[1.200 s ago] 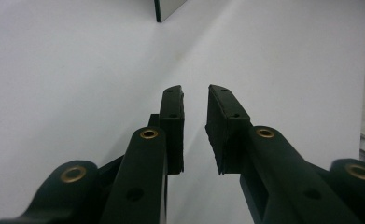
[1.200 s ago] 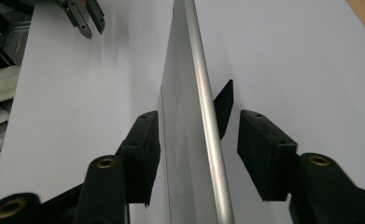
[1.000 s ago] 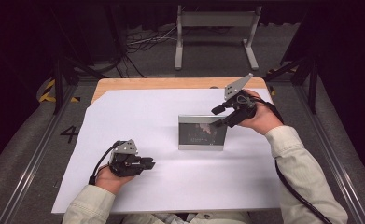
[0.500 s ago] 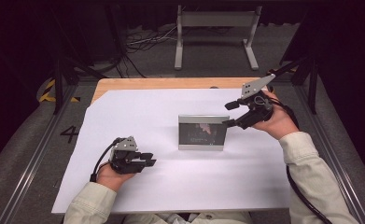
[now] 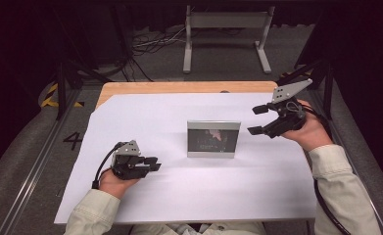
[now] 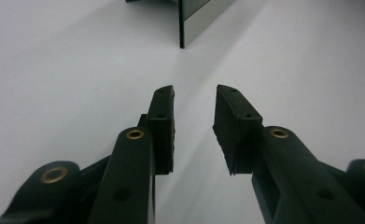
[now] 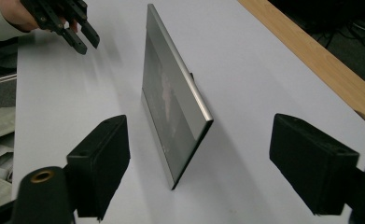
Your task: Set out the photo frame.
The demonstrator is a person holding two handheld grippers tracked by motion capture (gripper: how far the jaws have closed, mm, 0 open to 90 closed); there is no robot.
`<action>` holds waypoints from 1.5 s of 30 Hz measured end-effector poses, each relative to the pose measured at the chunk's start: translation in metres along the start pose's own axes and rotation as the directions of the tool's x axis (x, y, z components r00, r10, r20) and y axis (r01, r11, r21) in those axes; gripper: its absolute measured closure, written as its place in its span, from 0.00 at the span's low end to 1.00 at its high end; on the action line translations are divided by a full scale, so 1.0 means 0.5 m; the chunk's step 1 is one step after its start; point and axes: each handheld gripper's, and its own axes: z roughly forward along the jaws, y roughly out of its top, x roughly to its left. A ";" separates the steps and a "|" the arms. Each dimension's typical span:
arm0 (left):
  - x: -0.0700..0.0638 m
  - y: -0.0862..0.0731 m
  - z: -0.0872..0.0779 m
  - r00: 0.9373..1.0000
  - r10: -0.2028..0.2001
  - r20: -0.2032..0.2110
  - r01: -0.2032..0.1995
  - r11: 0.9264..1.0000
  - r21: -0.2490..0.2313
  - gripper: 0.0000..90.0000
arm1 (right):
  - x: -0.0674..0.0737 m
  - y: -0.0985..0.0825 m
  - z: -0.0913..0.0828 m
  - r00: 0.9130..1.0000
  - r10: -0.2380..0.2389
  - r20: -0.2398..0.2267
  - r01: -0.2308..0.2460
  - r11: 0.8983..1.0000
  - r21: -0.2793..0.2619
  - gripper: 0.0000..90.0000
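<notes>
Standing upright near the middle of the white paper sheet [image 5: 179, 196], on its own: a silver-framed rectangular picture frame with a dark glossy front [image 5: 213, 139], leaning back slightly, no pad on it. Looks like the setting-up step is done, judging by how squarely it stands; left, at a guess, only pulling both hands clear, or a small nudge if the angle wants correcting.

Right gripper [image 5: 257, 119], up off the sheet at the frame's right side, apart from it. Jaws spread wide, having just been opening, nothing between them in the high view. Seen along those jaws in the right gripper view: frame [image 7: 173, 116] edge-on in the broad gap, thin metal edge facing the camera, both black pads well clear on either side, so a release rather than a grip.

Left gripper [image 5: 152, 163], low on the sheet at the near left, well apart from the frame and pointing toward it. Jaws roughly half open, parted a little within the last second and now steady, holding nothing. In the left gripper view, bare white paper between the pads [image 6: 164, 126], with the frame's near corner [image 6: 194, 21] far ahead at the top.

Wooden table edge [image 5: 179, 87] showing beyond the sheet; nothing else on the surface to knock the frame over.
</notes>
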 end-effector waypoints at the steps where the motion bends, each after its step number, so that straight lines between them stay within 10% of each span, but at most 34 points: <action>1: 0.001 0.000 0.000 1.000 0.001 -0.006 -0.001 1.000 -0.004 0.76 | -0.002 -0.006 -0.005 1.000 0.013 0.013 -0.013 1.000 0.006 0.19; 45: 0.024 -0.017 -0.008 0.993 -0.025 -0.114 0.019 0.998 -0.053 0.65 | 0.025 -0.227 0.060 0.977 0.187 0.100 -0.181 0.981 -0.074 0.11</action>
